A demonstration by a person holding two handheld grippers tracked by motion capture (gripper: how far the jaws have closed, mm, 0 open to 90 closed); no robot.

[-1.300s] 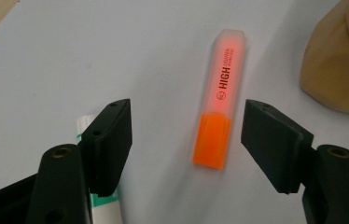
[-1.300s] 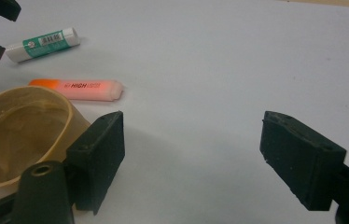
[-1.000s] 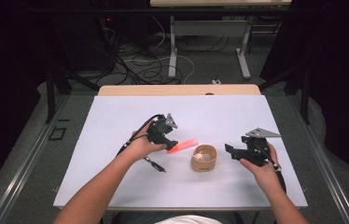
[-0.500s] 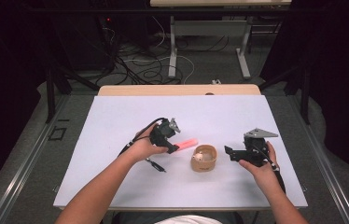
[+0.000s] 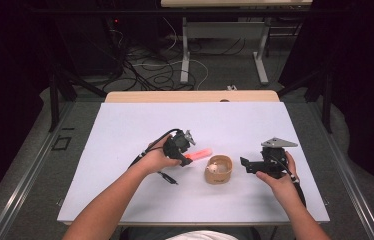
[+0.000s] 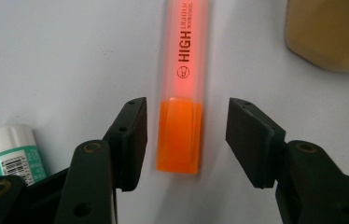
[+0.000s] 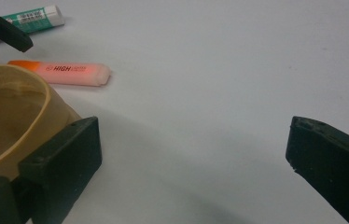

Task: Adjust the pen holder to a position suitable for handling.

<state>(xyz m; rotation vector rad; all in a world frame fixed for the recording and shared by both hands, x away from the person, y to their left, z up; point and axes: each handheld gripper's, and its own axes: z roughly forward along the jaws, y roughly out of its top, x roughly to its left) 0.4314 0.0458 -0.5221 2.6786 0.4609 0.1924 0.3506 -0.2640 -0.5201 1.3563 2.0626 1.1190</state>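
A pink highlighter (image 5: 200,154) with an orange cap lies on the white table (image 5: 125,130), left of a round wooden cup (image 5: 218,170). My left gripper (image 5: 189,159) points down over the cap end. In the left gripper view the orange cap of the highlighter (image 6: 180,135) lies between the jaws of the left gripper (image 6: 186,135). Those jaws have just been closing, with a gap still on each side. My right gripper (image 5: 245,164) sits right of the cup. Its jaws have just been opening; the right gripper (image 7: 196,154) stands wide with bare table between, the cup (image 7: 9,116) beside its left jaw.
A green and white glue stick (image 6: 11,151) lies next to the left gripper, and the glue stick (image 7: 35,18) sits beyond the highlighter (image 7: 63,72). A cable trails from each gripper. A wooden tabletop (image 5: 190,96) borders the far edge, with dark floor and cables behind.
My left hand has shifted a little to the right and down over the highlighter's cap end. The right hand has kept still beside the cup.
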